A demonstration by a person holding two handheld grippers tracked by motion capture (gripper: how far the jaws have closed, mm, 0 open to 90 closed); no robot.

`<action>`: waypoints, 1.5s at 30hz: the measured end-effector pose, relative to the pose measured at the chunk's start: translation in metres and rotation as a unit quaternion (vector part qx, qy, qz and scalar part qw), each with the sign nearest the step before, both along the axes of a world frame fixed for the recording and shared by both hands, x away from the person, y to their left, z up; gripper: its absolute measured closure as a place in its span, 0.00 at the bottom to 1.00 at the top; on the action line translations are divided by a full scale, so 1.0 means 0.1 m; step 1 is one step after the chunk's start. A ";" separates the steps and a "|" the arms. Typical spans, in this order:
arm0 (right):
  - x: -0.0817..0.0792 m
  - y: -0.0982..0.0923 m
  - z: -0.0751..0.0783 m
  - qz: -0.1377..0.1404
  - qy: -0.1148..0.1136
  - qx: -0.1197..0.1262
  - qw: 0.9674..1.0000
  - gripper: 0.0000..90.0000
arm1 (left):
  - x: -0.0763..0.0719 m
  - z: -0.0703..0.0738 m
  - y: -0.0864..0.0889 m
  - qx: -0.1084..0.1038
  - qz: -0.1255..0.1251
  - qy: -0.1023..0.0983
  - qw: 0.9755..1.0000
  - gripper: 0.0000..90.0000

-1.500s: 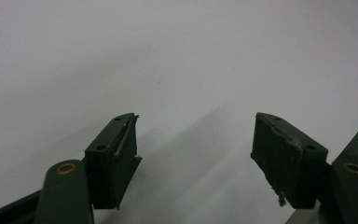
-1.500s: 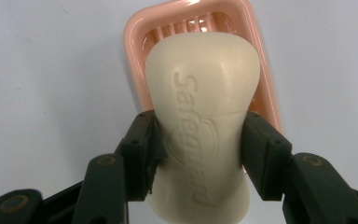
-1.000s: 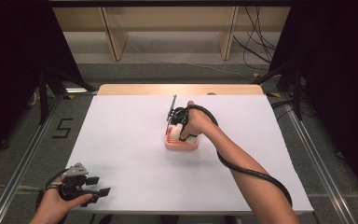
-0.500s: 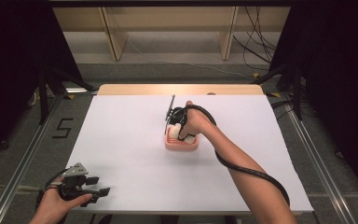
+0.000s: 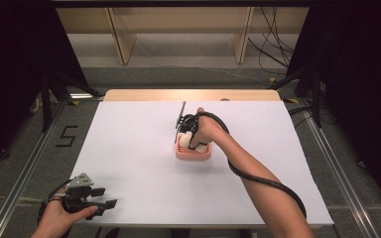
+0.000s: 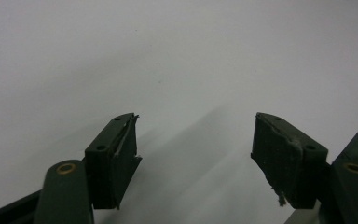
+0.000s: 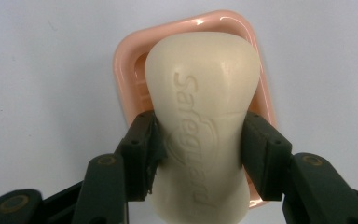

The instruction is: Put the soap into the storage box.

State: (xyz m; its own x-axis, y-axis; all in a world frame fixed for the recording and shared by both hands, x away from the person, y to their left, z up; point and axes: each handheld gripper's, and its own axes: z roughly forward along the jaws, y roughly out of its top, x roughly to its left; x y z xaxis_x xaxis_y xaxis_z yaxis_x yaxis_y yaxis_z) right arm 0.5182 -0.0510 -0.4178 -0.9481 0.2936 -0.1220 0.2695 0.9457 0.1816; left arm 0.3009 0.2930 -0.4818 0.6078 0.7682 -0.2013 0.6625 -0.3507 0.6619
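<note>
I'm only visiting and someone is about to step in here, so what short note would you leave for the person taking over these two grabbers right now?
Right gripper: shut on the bar of soap, jaws pressing its two sides, over the pink soap dish at mid-table.
Left gripper: open, holding nothing, over the bare white table near its front left corner.
Done: the soap is gripped and lined up with the dish.
Cannot tell: whether the soap already rests in the dish or hangs just above it.
Left, as I judge it: settle the soap in the dish if needed, open the right jaws, draw back.
</note>
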 end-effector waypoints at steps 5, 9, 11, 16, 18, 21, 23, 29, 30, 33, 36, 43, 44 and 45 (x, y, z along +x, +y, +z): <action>0.03 0.00 -0.03 0.008 -0.004 -0.001 1.000 0.56 | 0.00 0.00 0.00 -0.001 0.004 -0.002 1.000 0.34; 0.05 -0.01 -0.04 0.008 -0.003 -0.001 1.000 0.56 | 0.00 0.00 0.00 0.001 0.003 -0.002 1.000 0.34; 0.04 -0.01 -0.05 0.000 0.002 -0.001 1.000 0.56 | 0.00 0.00 0.00 0.001 0.003 -0.002 1.000 0.34; 0.06 -0.02 -0.05 0.013 -0.004 -0.002 1.000 0.56 | 0.00 0.00 0.00 0.002 0.002 -0.002 1.000 0.34; 0.07 -0.02 -0.06 0.019 -0.005 -0.002 1.000 0.56 | 0.00 0.00 0.00 0.002 0.001 -0.002 1.000 0.34; 0.07 -0.03 -0.07 0.017 -0.004 -0.004 1.000 0.56 | 0.00 0.00 0.00 0.002 0.002 -0.001 1.000 0.34; 0.07 -0.03 -0.08 0.016 0.001 -0.004 1.000 0.56 | 0.00 0.00 0.00 0.000 0.002 0.001 1.000 0.34; 0.06 -0.01 -0.12 0.005 0.003 -0.007 1.000 0.56 | 0.00 0.00 0.00 0.001 0.002 0.000 1.000 0.34; 0.06 -0.01 -0.12 0.005 0.003 -0.007 1.000 0.56 | 0.00 0.00 0.00 0.001 0.002 0.000 1.000 0.34; 0.08 -0.01 -0.13 0.016 0.001 -0.005 1.000 0.56 | 0.00 0.00 0.00 0.001 0.002 0.000 1.000 0.34; 0.09 -0.02 -0.15 0.019 -0.002 -0.003 1.000 0.56 | 0.00 0.00 0.00 0.001 0.001 -0.001 1.000 0.34; 0.08 -0.03 -0.10 -0.030 0.003 0.025 0.999 0.46 | -0.01 0.00 -0.01 -0.005 -0.002 0.001 1.000 0.34; 0.08 -0.04 -0.08 -0.023 -0.005 0.025 0.999 0.45 | -0.01 0.00 -0.01 -0.005 -0.003 0.001 1.000 0.34; 0.09 -0.04 -0.07 -0.017 -0.004 0.027 0.999 0.44 | -0.01 0.00 -0.01 -0.005 -0.003 0.000 1.000 0.34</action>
